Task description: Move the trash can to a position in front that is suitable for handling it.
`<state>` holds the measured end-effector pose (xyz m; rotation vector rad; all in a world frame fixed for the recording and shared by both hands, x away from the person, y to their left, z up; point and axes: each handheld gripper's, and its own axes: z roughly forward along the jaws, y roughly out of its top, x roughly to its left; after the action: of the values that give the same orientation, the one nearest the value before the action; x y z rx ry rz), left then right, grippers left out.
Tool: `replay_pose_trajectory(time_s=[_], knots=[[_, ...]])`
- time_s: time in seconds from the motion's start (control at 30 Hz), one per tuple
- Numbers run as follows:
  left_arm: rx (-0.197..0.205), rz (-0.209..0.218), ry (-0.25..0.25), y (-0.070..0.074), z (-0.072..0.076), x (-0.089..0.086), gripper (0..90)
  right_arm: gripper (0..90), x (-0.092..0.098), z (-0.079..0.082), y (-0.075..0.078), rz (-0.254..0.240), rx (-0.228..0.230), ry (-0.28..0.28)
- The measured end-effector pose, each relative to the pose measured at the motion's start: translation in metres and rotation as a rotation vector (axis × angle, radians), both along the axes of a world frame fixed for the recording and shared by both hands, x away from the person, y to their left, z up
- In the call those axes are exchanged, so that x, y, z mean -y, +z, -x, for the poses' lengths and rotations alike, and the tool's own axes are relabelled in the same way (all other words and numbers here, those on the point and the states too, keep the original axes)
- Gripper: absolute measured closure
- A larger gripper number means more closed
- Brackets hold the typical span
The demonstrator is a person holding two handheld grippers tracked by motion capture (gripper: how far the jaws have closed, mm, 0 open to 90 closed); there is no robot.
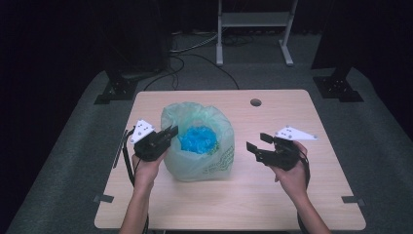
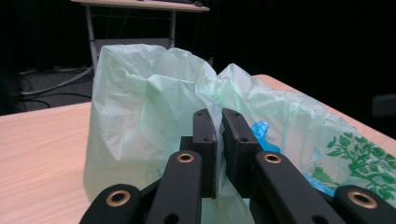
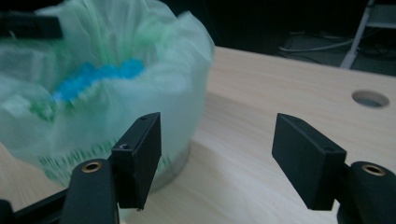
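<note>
A pale green plastic bag (image 1: 197, 146) with a green leaf print stands open in the middle of the table (image 1: 292, 204). Crumpled blue material (image 1: 198, 139) lies inside it. My left gripper (image 1: 170, 131) is at the bag's left rim. In the left gripper view it (image 2: 219, 135) is shut on a fold of the bag (image 2: 140, 107), with the blue material (image 2: 259, 128) just beyond. My right gripper (image 1: 258, 142) is held apart from the bag on its right side. It (image 3: 217, 154) is open with bare tabletop between its jaws, and the bag (image 3: 93, 70) shows blurred at the left.
A round cable hole (image 1: 255, 103) sits in the table near its far edge, also seen as the hole (image 3: 370, 98). Behind the table are a white frame (image 1: 253, 19), cables on the floor and two black stand bases (image 1: 114, 90) (image 1: 338, 87).
</note>
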<state>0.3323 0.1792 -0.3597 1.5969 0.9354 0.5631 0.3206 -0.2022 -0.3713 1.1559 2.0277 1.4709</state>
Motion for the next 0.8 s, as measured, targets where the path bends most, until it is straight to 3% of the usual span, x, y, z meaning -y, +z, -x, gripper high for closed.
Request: replay_pose_trajectory(time_s=[0.17,0.3,0.4,0.6,0.73,0.8], knots=[[-0.003,0.031,-0.026,0.001,0.000,-0.001,84.3,31.7,-0.032,-0.016,0.026,-0.025,-0.006,0.046],[0.003,0.047,-0.044,0.002,0.001,0.000,84.3,31.7,-0.049,-0.033,0.030,-0.042,-0.046,0.044],[0.004,0.060,-0.058,0.003,0.002,-0.001,84.3,31.7,-0.062,-0.049,0.028,-0.011,-0.091,0.030],[-0.001,0.098,-0.090,0.003,0.001,-0.003,84.2,30.9,-0.071,-0.063,0.017,-0.013,-0.173,0.028],[-0.002,0.112,-0.098,0.004,0.001,-0.003,84.2,30.6,-0.076,-0.067,0.005,-0.024,-0.214,0.040],[-0.001,0.116,-0.105,0.004,0.001,-0.003,83.9,31.5,-0.076,-0.070,0.002,-0.062,-0.239,0.044]])
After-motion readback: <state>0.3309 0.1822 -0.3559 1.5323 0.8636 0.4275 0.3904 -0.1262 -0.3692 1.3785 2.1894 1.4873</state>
